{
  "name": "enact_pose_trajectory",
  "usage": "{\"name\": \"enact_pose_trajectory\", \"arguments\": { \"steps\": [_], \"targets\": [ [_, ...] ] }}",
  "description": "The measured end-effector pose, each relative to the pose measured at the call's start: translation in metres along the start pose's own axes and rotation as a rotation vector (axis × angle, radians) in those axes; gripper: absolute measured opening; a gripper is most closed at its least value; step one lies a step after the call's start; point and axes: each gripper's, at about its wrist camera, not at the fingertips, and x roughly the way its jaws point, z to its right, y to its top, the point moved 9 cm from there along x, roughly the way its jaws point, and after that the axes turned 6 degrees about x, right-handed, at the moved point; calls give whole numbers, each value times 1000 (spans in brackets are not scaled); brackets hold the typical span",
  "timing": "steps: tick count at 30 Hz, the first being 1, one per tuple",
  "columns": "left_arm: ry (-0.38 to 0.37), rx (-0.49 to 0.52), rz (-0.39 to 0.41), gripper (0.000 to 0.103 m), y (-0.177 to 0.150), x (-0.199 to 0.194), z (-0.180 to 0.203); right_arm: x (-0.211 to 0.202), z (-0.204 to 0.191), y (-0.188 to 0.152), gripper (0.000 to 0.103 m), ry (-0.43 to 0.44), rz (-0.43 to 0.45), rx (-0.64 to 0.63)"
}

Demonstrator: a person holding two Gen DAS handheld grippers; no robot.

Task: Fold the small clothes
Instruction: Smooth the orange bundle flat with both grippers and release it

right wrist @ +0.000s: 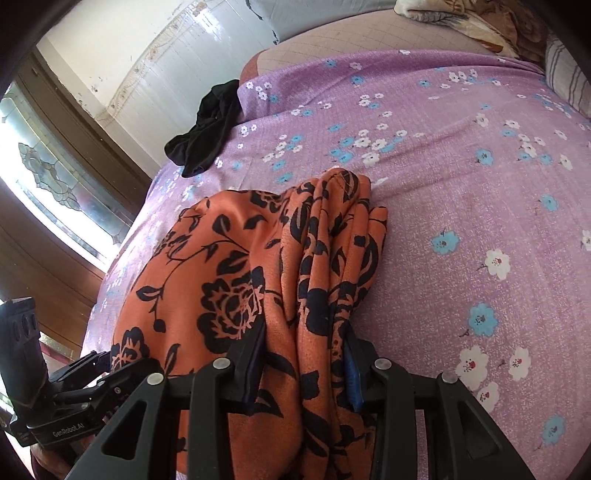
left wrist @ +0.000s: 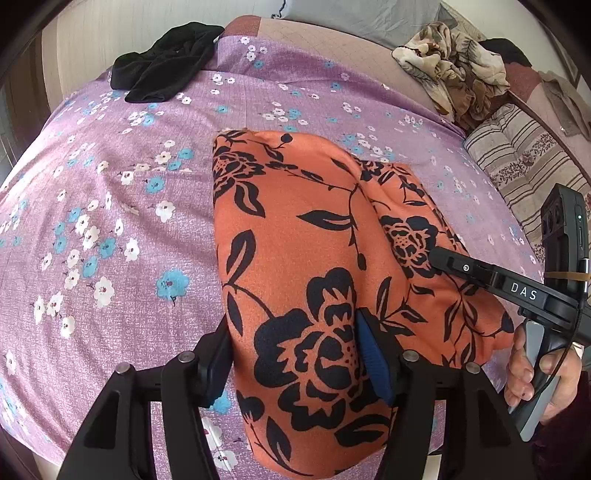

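Note:
An orange garment with black flower print lies partly folded on the purple flowered bed sheet. My left gripper is shut on its near left edge, cloth bulging between the fingers. My right gripper is shut on the bunched right edge of the same garment, with several folds hanging between the fingers. The right gripper also shows in the left wrist view, its tip resting on the cloth. The left gripper's body shows at the lower left of the right wrist view.
A black garment lies at the far left edge of the bed. A pile of beige and brown patterned clothes sits at the far right, next to a striped cushion. A grey pillow is at the head.

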Motion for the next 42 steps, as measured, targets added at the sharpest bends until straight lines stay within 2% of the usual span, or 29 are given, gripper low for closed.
{"name": "enact_pose_trajectory", "arguments": {
  "steps": [4, 7, 10, 12, 14, 16, 18, 20, 22, 24, 26, 28, 31, 33, 36, 39, 42],
  "targets": [
    [36, 61, 12, 68, -3, -4, 4, 1, 2, -4, 40, -38, -5, -28],
    [55, 76, 21, 70, -4, -8, 4, -1, 6, -7, 51, -65, -17, -18],
    [68, 69, 38, 70, -2, -16, 1, -13, 4, -10, 52, -99, -7, -53],
    [93, 76, 67, 70, 1, -26, -1, -29, 1, -10, 52, -140, 32, -95],
    [129, 93, 98, 70, 3, -35, -4, -53, -5, -9, 52, -154, 111, -155],
    [175, 111, 117, 70, 5, -40, -7, -75, -17, -11, 52, -118, 178, -218],
    [216, 131, 119, 70, 5, -42, -11, -88, -32, -17, 50, -56, 202, -265],
    [245, 142, 102, 70, 1, -38, -16, -90, -46, -26, 43, 10, 172, -281],
    [258, 144, 79, 70, -3, -31, -19, -80, -50, -35, 39, 41, 112, -279],
    [262, 149, 64, 71, -7, -26, -22, -61, -45, -48, 38, 38, 25, -261],
    [246, 139, 57, 73, -7, -25, -25, -36, -32, -64, 39, 0, -100, -235],
    [222, 116, 50, 73, -4, -24, -28, -31, -29, -66, 37, -5, -116, -230],
    [196, 61, 47, 73, 5, -25, -34, -34, -34, -59, 37, -14, -138, -256],
    [205, 53, 69, 73, 19, -28, -37, -39, -38, -44, 37, 18, -131, -230],
    [223, 44, 83, 73, 47, -25, -41, -47, -46, -10, 37, 85, -75, -193],
    [276, 69, 67, 73, 81, -7, -48, -37, -46, 29, 37, 81, -36, -167],
    [317, 63, 30, 73, 107, 20, -58, -10, -42, 61, 37, 88, -44, -124]
  ]
}}
